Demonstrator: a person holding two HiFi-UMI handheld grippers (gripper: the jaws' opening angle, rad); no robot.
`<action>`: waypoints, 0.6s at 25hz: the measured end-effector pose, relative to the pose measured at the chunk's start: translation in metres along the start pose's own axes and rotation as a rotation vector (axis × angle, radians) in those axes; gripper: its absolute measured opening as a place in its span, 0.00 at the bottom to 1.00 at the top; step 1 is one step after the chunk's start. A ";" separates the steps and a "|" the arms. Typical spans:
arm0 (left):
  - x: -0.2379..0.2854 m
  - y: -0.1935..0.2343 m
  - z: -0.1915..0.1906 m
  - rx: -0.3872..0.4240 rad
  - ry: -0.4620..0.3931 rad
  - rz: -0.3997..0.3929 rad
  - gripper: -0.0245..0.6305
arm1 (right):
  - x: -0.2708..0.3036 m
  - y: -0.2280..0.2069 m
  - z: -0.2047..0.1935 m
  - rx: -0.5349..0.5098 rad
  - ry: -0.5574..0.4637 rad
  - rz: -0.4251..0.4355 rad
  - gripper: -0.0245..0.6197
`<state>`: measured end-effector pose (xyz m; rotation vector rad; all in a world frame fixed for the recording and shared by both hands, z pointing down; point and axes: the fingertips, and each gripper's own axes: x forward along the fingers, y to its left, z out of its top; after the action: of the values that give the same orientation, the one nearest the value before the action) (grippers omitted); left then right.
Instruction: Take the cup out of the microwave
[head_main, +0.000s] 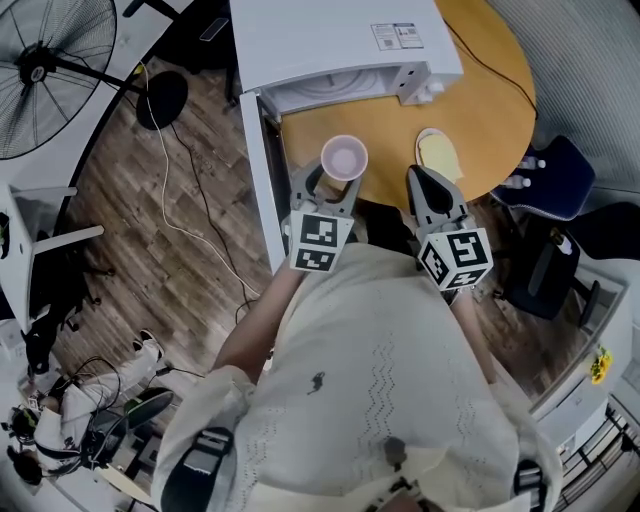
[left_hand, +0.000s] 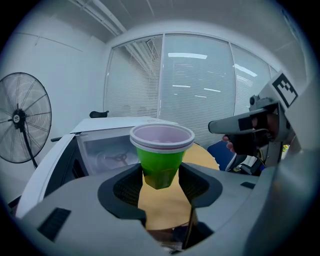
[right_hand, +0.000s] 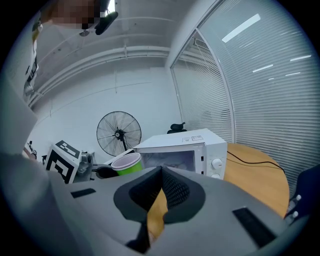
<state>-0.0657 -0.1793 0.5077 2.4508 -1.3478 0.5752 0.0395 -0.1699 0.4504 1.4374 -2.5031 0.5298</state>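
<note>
left gripper (head_main: 333, 188) is clamped on the lower half of the cup (head_main: 344, 157); cup's upright, outside the microwave (head_main: 330, 40), which sits at 12 o'clock from it, and over the table (head_main: 490, 100) edge; right gripper (head_main: 424, 178) at 3 o'clock, jaws pressed together, empty; probably just needs setting down

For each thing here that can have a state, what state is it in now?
Microwave door: open.
Cup: upright, outside the microwave, held above the table.
Left gripper: fingers shut on the cup.
Right gripper: fingers together, empty.
Fan: blades look still.
</note>
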 end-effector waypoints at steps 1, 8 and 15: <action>-0.002 0.000 0.000 -0.002 0.001 0.001 0.42 | -0.001 0.001 0.000 -0.001 0.000 0.001 0.05; -0.019 0.007 -0.003 -0.014 -0.006 0.033 0.42 | -0.002 0.008 -0.002 -0.009 0.000 0.014 0.05; -0.033 0.020 -0.005 -0.037 -0.004 0.078 0.42 | -0.004 0.009 0.004 -0.013 -0.011 0.016 0.05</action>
<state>-0.0995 -0.1629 0.4979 2.3800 -1.4486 0.5589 0.0335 -0.1639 0.4436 1.4210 -2.5239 0.5090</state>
